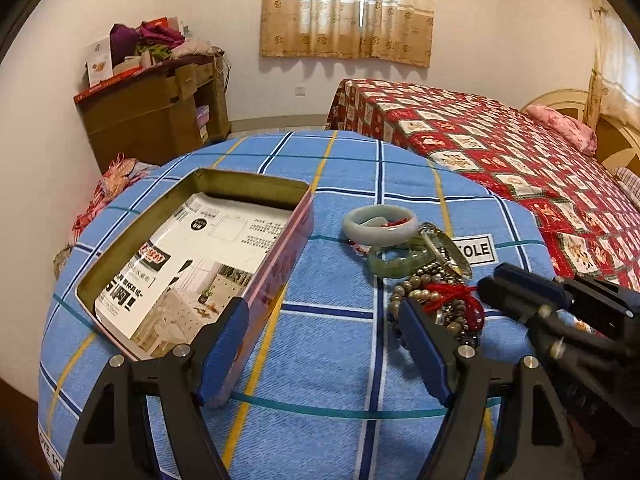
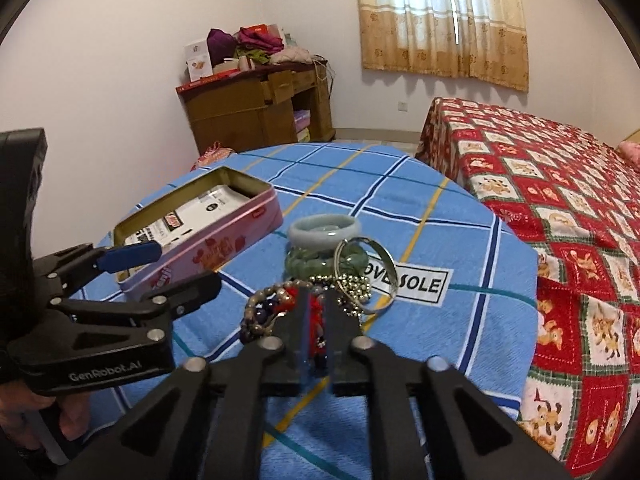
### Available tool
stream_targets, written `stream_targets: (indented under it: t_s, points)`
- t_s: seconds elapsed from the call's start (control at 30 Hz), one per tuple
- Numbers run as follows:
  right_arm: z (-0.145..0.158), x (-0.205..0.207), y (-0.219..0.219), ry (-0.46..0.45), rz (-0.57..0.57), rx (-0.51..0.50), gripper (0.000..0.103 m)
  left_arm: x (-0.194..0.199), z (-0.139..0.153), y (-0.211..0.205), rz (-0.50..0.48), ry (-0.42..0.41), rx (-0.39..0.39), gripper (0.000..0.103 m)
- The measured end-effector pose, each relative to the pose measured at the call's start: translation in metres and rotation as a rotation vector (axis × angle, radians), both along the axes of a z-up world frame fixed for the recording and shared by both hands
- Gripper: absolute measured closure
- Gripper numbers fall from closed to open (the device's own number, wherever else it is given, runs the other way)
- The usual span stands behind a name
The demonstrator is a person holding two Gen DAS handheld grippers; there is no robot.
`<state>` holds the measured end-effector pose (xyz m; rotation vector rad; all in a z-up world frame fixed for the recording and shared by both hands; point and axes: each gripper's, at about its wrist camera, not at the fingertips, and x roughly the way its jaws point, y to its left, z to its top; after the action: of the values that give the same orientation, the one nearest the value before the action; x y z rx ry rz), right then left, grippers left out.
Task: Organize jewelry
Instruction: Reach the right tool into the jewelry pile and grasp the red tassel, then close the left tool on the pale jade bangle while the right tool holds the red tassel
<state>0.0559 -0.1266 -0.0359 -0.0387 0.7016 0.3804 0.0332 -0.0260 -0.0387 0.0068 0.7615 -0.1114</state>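
On the blue checked desk (image 1: 340,320) sits a pile of bead bracelets, green stone bangles and red string (image 2: 320,276). Beside it lies an open pink metal tin (image 1: 192,264). The right gripper (image 2: 317,312) fingers squeeze the red string. The left gripper (image 1: 320,320) fingers are wide open, one inside the tin, holding nothing.

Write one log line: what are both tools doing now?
left tool: open, by tin | right tool: red cord between jaws, grip unclear | jewelry pile: on blue cloth
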Motion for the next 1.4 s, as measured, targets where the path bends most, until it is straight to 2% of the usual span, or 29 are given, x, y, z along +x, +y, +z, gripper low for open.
stream_targets:
  t_s: [0.03,0.07,0.23,0.27,0.33,0.37,0.47,0.73,1.03,1.13,1.3,1.4]
  points:
    - [-0.001,0.0,-0.001,-0.003,-0.001,0.003,0.053,0.001,-0.001,0.001,0.002,0.002,0.0,0.026]
    - [-0.002,0.002,0.0,-0.009,-0.007,-0.007,0.052,0.001,-0.001,0.001,0.003,0.003,-0.001,0.026]
    - [-0.01,0.012,-0.002,0.022,-0.002,0.001,0.054,0.003,-0.005,0.004,0.006,0.01,-0.006,0.026]
    - [-0.012,0.013,-0.001,0.031,0.009,0.003,0.058,0.003,-0.005,0.003,0.005,0.01,-0.009,0.026]
    - [-0.016,0.014,0.003,0.054,0.047,0.006,0.077,0.002,-0.005,0.002,0.002,0.003,-0.002,0.026]
    - [-0.017,0.013,0.004,0.053,0.056,0.007,0.091,0.002,-0.005,0.003,0.001,0.002,-0.001,0.026]
    - [-0.012,0.003,0.003,0.021,0.069,0.022,0.094,0.002,-0.004,0.002,0.0,0.0,-0.001,0.026]
    - [0.023,-0.009,-0.014,-0.08,0.012,0.09,0.095,0.0,0.0,-0.009,-0.025,-0.003,0.009,0.026]
    - [0.023,-0.014,-0.014,-0.113,-0.019,0.034,0.095,0.008,-0.01,-0.033,-0.104,0.035,0.011,0.026]
    - [0.019,-0.013,-0.015,-0.108,-0.013,0.033,0.095,0.011,-0.015,-0.039,-0.132,0.057,0.009,0.044]
    - [0.019,-0.011,-0.017,-0.112,-0.019,0.035,0.095,0.014,-0.015,-0.039,-0.157,0.073,-0.035,0.052]
    - [0.018,-0.013,-0.018,-0.113,-0.023,0.036,0.095,0.012,-0.016,-0.038,-0.167,0.085,-0.045,0.053]
